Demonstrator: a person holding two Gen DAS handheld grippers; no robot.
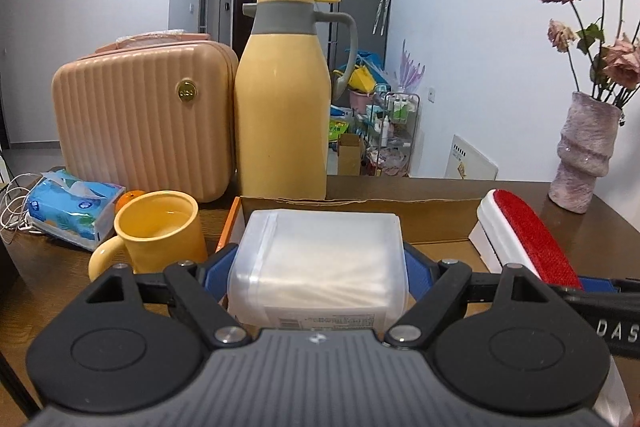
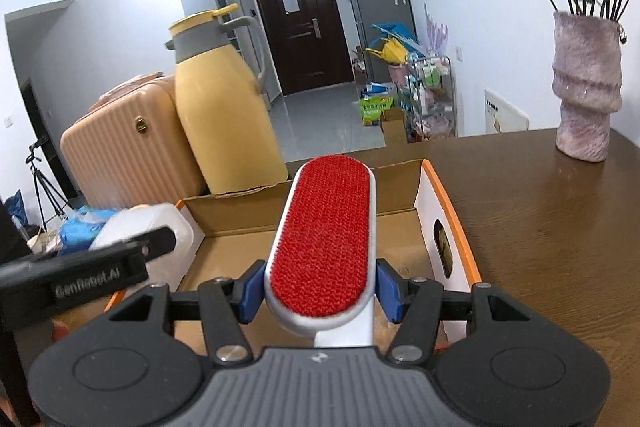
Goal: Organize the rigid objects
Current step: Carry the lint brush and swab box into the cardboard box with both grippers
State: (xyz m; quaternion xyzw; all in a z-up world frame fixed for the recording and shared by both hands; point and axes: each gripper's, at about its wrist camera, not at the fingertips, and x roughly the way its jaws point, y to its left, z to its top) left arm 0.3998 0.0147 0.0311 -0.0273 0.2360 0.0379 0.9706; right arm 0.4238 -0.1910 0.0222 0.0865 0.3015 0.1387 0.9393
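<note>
While held over the cardboard box (image 2: 400, 183), clamped in the left gripper (image 1: 318, 267): a clear plastic tub (image 1: 320, 251), blue pads (image 1: 416, 269) pressing both sides, jaws spread wide around it. Clamped in the right gripper (image 2: 320, 289): a lint brush (image 2: 324, 239), red face up, white handle running back between the pads, jaws about half apart. Both above the open box on the brown table (image 2: 540, 211), tub at its left end, brush nearer the middle. Behind the box: 1 yellow flask (image 1: 282, 99), touching 1 pink case (image 1: 140, 115). Left of the box: 1 yellow mug (image 1: 158, 231), tissue pack (image 1: 72, 211) beside it. Far right: 1 vase (image 2: 588, 87) of dried roses.
</note>
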